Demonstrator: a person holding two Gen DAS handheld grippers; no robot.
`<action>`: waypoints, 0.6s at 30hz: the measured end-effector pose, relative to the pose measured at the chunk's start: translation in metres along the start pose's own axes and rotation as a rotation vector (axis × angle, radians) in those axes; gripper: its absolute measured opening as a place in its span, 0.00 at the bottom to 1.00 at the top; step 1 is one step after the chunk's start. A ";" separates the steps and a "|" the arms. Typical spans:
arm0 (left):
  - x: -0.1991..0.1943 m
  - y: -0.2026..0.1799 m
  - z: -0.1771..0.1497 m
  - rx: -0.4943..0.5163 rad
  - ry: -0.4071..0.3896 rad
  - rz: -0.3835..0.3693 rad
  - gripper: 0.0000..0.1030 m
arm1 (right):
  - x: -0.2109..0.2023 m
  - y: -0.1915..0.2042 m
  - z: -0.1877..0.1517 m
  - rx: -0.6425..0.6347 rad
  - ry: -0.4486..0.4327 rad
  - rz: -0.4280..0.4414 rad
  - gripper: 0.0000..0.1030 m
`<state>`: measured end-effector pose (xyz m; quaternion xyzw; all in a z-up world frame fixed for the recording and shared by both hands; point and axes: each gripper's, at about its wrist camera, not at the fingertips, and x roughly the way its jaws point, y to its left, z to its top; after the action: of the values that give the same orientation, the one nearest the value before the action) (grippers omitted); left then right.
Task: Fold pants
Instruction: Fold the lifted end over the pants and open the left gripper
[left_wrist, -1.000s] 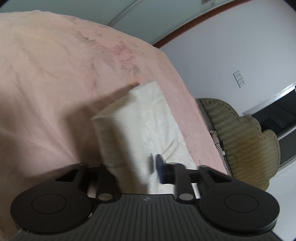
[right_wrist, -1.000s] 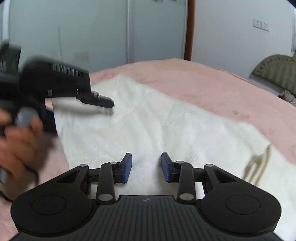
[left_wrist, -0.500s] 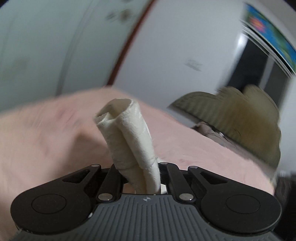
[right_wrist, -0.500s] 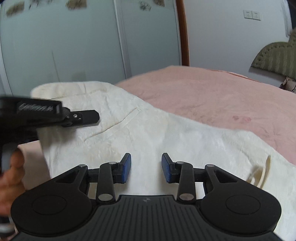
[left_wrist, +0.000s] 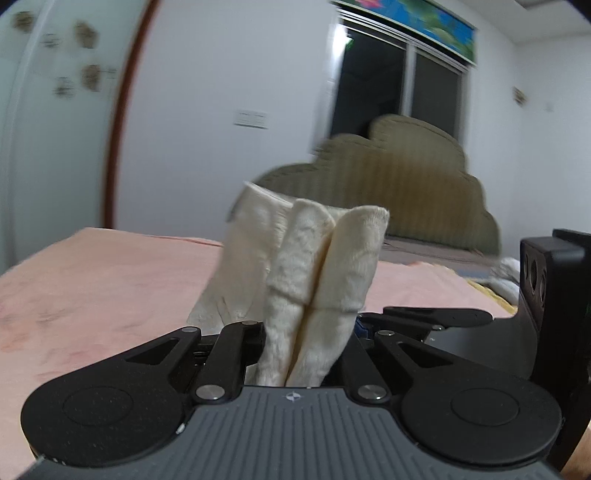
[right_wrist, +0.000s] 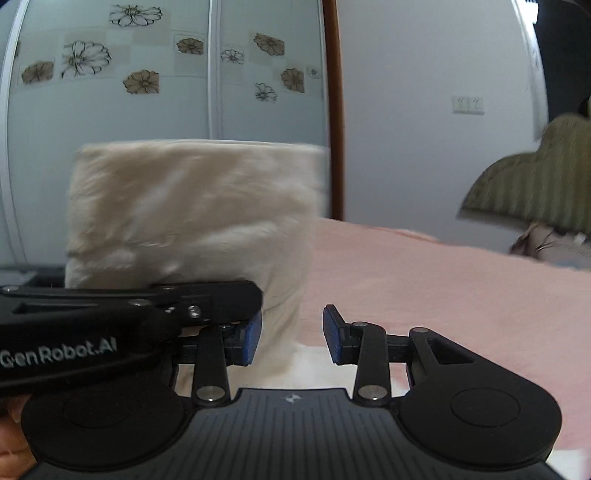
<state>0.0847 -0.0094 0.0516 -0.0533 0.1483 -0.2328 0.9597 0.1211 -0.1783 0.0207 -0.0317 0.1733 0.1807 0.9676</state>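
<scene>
- In the left wrist view, our left tool (left_wrist: 306, 354) pinches a bunched fold of the cream-white fleecy pants (left_wrist: 314, 266), which stand up in thick layered folds at the centre of the frame, above the pink bed cover (left_wrist: 103, 280).
- In the right wrist view, our right tool (right_wrist: 291, 334) sits at lower centre with its blue-padded fingers (right_wrist: 334, 339) spread apart and nothing between them.
- The same pants (right_wrist: 192, 210) fill the left-centre of that frame as a broad raised panel, blurred, with more of the pale cloth lying on the bed cover (right_wrist: 443, 295) just beyond the spread fingers.
- The left tool (right_wrist: 221, 295) reaches in from the left edge of this view, its tip against the lower part of the raised panel.
- An olive-green ribbed headboard (left_wrist: 402, 184) stands in the centre background of the left view, before a dark window (left_wrist: 399, 81).
</scene>
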 end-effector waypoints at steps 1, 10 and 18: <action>0.006 -0.011 -0.002 0.004 0.014 -0.024 0.08 | -0.007 -0.011 -0.004 0.004 0.005 -0.010 0.35; 0.063 -0.093 -0.037 0.058 0.132 -0.154 0.09 | -0.061 -0.084 -0.052 0.085 0.080 -0.118 0.35; 0.086 -0.120 -0.077 0.131 0.265 -0.186 0.20 | -0.087 -0.107 -0.090 0.065 0.210 -0.179 0.35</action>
<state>0.0813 -0.1583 -0.0236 0.0269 0.2526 -0.3347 0.9075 0.0547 -0.3182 -0.0338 -0.0342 0.2757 0.0835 0.9570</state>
